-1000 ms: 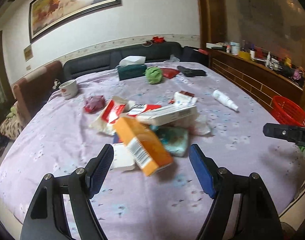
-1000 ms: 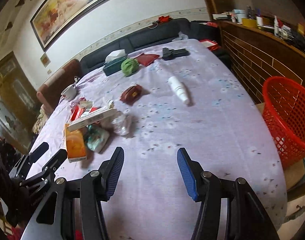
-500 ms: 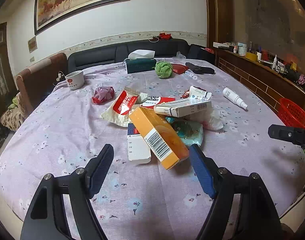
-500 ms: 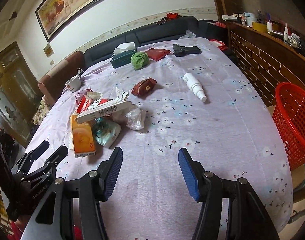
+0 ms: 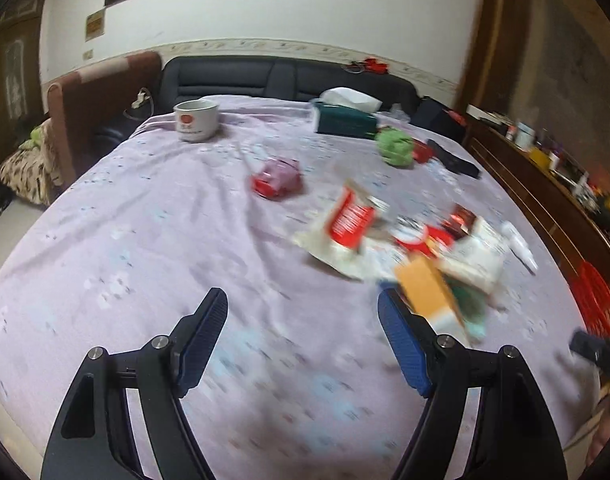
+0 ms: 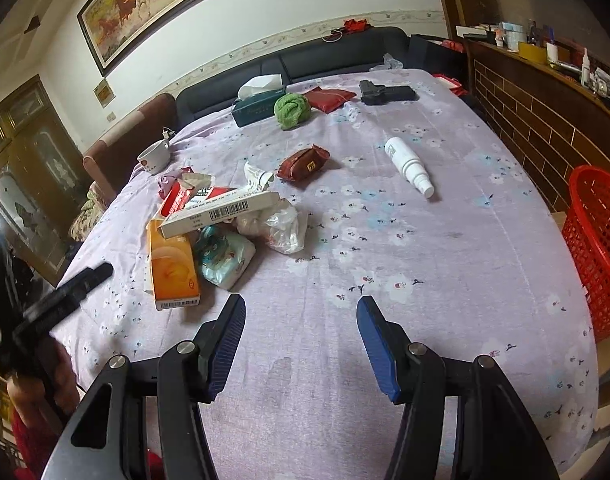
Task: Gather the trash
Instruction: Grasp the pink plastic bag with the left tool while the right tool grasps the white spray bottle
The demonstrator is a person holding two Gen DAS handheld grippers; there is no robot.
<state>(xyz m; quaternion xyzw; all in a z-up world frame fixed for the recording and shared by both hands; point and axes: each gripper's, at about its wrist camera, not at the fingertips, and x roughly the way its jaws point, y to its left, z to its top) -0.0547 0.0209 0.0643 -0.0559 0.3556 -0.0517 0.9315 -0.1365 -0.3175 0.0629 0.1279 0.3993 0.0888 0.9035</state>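
A: Round table (image 6: 445, 240) under a lilac flowered cloth. Near its left side, a heap of trash: an orange carton (image 6: 173, 268) lying flat, a long white box with a barcode (image 6: 221, 212) resting across its far end, a crumpled clear plastic bag (image 6: 283, 224) just right of that, a pale printed pouch (image 6: 223, 258) touching the carton's right side, red and white wrappers (image 6: 181, 196) behind.

B: And the grippers?

A: Right gripper (image 6: 301, 340) at the near edge, blue pads spread wide, nothing between them, only bare cloth. Left gripper (image 5: 303, 344) likewise spread and empty, aimed at bare cloth left of the heap; its view heavily blurred, orange carton (image 5: 429, 292) just beyond the right-hand pad, not touched.

B: Anywhere for the trash?

A: Red mesh basket (image 6: 597, 248) beside the table's right edge, below the tabletop, well apart from the heap.

B: Other items on the cloth?

A: White spray bottle (image 6: 409, 164) on its side right of centre, dark red packet (image 6: 305, 164) near the middle, green knitted ball (image 6: 291, 108), teal tissue box (image 6: 257, 104), flat red pouch (image 6: 329, 98) and a black pistol-shaped object (image 6: 385, 92) toward the far side, white mug (image 6: 155, 156) at far left.
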